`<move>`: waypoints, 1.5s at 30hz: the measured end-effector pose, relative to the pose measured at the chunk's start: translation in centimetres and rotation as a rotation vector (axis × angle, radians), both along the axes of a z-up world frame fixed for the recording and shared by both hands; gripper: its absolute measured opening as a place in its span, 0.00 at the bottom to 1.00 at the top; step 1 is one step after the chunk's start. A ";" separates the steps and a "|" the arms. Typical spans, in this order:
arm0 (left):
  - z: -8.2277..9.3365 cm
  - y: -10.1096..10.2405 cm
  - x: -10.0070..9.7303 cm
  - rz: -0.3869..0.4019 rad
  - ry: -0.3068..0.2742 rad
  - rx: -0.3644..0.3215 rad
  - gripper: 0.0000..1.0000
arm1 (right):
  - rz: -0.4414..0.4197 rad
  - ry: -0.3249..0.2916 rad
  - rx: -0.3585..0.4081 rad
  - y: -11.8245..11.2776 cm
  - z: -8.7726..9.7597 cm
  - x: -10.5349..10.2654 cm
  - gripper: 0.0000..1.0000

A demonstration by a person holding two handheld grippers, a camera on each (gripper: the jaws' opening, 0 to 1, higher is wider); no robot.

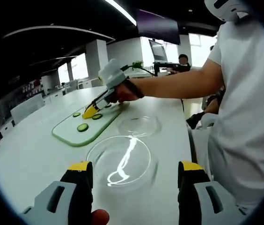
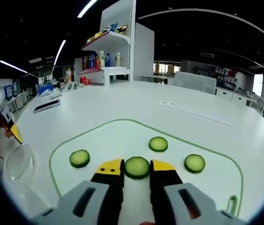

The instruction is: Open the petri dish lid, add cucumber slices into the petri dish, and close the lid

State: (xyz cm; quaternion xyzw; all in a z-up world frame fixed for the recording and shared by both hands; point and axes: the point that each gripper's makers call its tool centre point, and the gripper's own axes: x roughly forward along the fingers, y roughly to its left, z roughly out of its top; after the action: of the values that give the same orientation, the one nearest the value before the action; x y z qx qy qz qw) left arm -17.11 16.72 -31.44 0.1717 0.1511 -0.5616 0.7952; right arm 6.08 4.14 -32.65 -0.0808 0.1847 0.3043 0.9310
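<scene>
White table (image 2: pixel 122 108) — green-edged board (image 2: pixel 122 136), shelves (image 2: pixel 111 51) behind.

1. Both views are bright at mid-frame and fall off to darkness toward the ceiling, where long strip lights (image 1: pixel 121 11) run overhead.
2. In the left gripper view, a strip light reflects as a wavy white streak of glare on the petri dish (image 1: pixel 121 161); a fainter glint sits on the lid (image 1: pixel 139 125) just beyond the dish.
3. Windows (image 1: pixel 198 47) far behind the dish are blown out to white.
4. The white surface (image 2: pixel 122 105) shows only soft, faint shadows.
5. Fisheye distortion bends the surface's edges and the cutting board (image 2: pixel 99 140) outline in the right gripper view.
6. Distant shelves (image 2: pixel 106 51) look slightly soft.
</scene>
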 end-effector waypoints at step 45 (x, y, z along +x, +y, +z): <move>-0.6 -0.2 0.1 -0.004 0.004 0.025 0.72 | 0.046 -0.017 -0.011 0.7 0.1 -0.1 0.26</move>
State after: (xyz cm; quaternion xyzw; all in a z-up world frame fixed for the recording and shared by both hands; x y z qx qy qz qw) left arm -17.04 16.49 -32.02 0.1807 0.1592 -0.5614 0.7917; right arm 6.01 4.81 -32.53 -0.0927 0.1765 0.3241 0.9248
